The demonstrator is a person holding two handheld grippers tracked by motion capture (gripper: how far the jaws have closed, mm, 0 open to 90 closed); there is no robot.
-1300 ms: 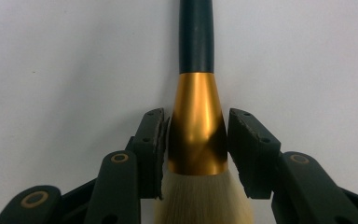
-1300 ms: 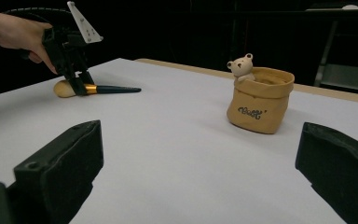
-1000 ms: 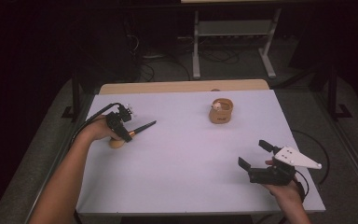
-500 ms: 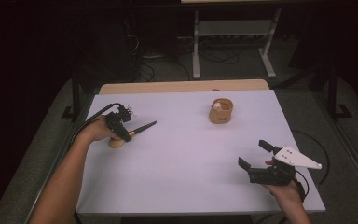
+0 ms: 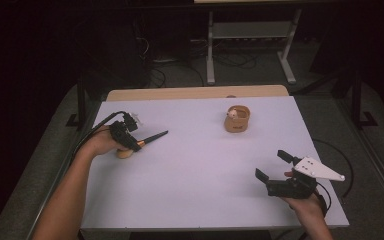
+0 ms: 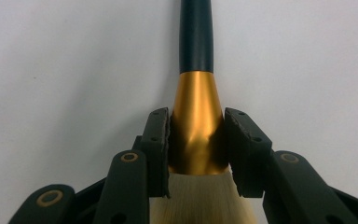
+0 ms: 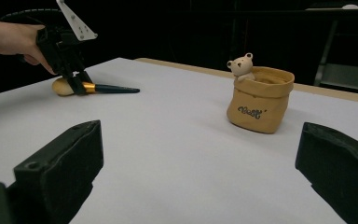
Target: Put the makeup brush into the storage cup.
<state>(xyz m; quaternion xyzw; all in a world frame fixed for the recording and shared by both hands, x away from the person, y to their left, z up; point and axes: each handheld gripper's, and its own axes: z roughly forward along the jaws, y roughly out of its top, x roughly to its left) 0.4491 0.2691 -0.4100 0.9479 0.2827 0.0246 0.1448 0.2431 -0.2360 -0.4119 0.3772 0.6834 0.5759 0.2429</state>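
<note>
A makeup brush [image 5: 147, 140] with a black handle, gold ferrule and tan bristles lies on the white table [image 5: 195, 160] at the left. My left gripper [image 5: 132, 142] is shut on its gold ferrule [image 6: 196, 126], with the jaws pressed against both sides. In the right gripper view the same brush [image 7: 98, 87] lies flat under that gripper [image 7: 77, 86]. A tan bag-shaped holder [image 5: 237, 119] with a small bear figure stands at the back centre-right; it is also in the right gripper view [image 7: 259, 100]. My right gripper [image 5: 272, 165] rests near the front right, jaws wide apart and empty.
A wooden strip [image 5: 195, 93] borders the table's far edge. Behind it stand a metal frame [image 5: 250, 45] and cables on a dark floor. A cable [image 5: 337, 160] trails off the table's right side.
</note>
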